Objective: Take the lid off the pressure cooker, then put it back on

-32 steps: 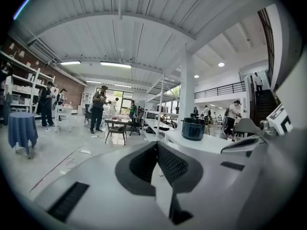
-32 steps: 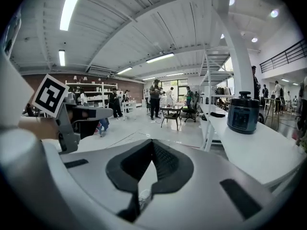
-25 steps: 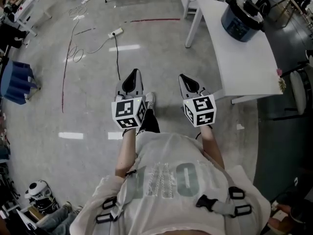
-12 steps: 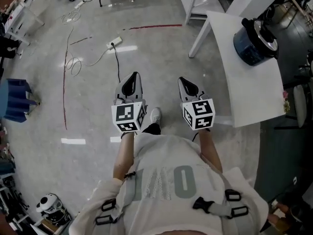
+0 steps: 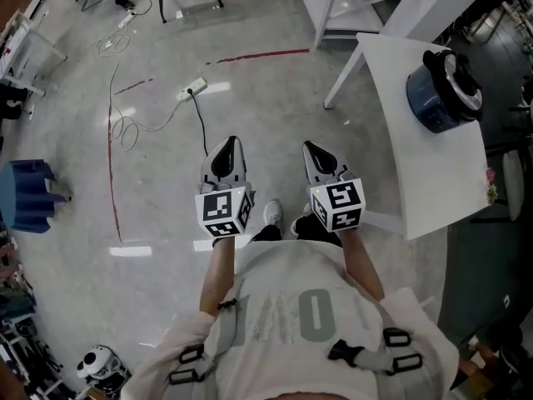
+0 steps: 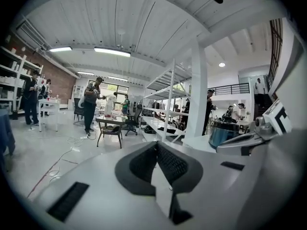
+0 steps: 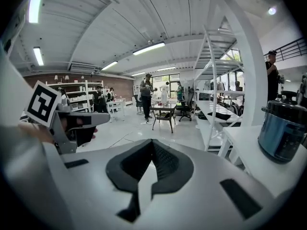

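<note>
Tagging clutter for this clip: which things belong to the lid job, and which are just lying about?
Job: pressure cooker, its lid, white table, left gripper, right gripper.
Lying about: power strip, black cable, red floor line.

A power strip (image 5: 192,87) and blue object (image 5: 25,194) lie on the floor (image 5: 150,190).

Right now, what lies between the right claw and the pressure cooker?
In the head view, only bare floor, then bare white tabletop, separates the right claw from the pressure cooker.
</note>
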The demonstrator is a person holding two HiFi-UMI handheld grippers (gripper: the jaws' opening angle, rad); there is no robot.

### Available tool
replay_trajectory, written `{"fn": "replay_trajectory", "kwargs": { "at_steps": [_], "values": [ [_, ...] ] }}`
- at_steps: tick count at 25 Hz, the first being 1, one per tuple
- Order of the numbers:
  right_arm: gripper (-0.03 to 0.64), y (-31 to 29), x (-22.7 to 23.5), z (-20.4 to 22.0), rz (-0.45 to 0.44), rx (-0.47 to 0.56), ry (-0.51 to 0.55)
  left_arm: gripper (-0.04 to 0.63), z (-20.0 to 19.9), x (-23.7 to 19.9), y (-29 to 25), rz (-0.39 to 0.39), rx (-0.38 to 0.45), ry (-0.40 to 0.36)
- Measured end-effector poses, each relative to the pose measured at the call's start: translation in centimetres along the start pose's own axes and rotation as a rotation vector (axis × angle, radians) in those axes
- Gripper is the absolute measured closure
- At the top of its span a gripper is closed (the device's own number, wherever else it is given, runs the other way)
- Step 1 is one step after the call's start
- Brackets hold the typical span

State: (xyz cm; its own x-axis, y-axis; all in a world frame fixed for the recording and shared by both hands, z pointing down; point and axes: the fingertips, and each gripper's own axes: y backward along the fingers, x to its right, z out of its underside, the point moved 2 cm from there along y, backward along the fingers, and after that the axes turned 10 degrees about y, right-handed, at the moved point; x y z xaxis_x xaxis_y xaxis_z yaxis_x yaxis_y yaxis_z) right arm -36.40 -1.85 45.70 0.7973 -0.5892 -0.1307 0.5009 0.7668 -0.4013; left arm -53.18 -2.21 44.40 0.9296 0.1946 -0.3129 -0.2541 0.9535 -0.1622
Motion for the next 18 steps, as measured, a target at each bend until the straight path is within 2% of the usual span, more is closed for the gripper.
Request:
{"fn": "replay_trajectory", "kwargs": {
  "at_steps": [6, 10, 14, 18],
  "values": [
    [0.607, -1.3, 1.1, -0.8, -0.024, 0.025, 0.010, 0.577, -0.7, 0.2, -1.3, -0.026, 0.025, 0.005],
    [0.607, -0.9, 3.5, -1.1, 0.005, 0.037, 0.007, 0.577, -1.4, 1.8, -3.1, -0.005, 0.033, 0.009],
    [0.607, 0.4, 7.5, -0.6, 0.077, 0.042, -0.025, 0.577, -1.5, 5.4, -6.0, 0.072, 0.022, -0.002],
    [0.607, 3.7, 13.9, 1.4, 0.220, 0.032, -0.086, 0.577, -0.1, 12.3, -10.9, 0.217, -0.021, -0.029]
  ]
}}
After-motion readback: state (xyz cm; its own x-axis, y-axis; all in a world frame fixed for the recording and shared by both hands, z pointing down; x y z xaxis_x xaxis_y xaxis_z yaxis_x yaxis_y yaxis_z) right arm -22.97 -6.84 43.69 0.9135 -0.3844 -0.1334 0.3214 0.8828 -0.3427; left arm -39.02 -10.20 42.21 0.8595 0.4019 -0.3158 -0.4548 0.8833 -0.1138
